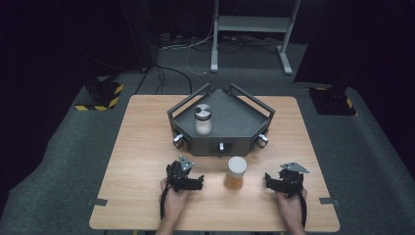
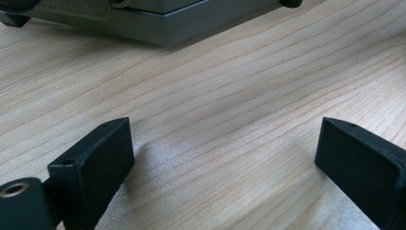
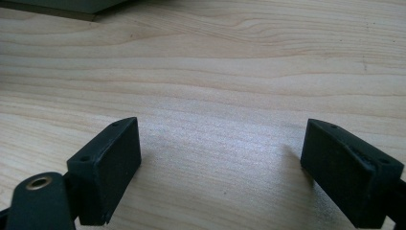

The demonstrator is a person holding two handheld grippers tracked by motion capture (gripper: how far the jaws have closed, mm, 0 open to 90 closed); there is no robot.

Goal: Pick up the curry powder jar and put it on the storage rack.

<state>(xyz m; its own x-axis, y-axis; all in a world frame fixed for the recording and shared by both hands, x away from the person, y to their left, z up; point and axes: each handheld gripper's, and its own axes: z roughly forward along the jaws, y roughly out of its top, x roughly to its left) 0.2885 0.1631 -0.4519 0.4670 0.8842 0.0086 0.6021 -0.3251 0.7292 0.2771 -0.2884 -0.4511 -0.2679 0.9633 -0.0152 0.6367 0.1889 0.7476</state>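
Your left gripper point(image 1: 188, 177) rests on the wooden surface point(image 1: 142, 147) just left of the jar point(image 1: 235, 173), and its fingers point(image 2: 103, 158) stand wide apart with nothing but bare wood between them. Your right gripper point(image 1: 281, 181) rests on the surface to the right of the jar, a little farther from it, and its fingers point(image 3: 112, 158) are likewise spread wide over bare wood. The jar stands upright between the two grippers, touching neither; it has a pale lid and amber contents. Just behind the jar sits the dark grey tray point(image 1: 240, 122), an angular one with raised rails and small knobs along its front wall. Inside the tray, to the back left of the jar, a second jar, the shaker point(image 1: 203, 119), stands upright with a metal cap and light contents. From your left gripper view, the tray's front edge point(image 2: 158, 24) lies ahead across the wood.
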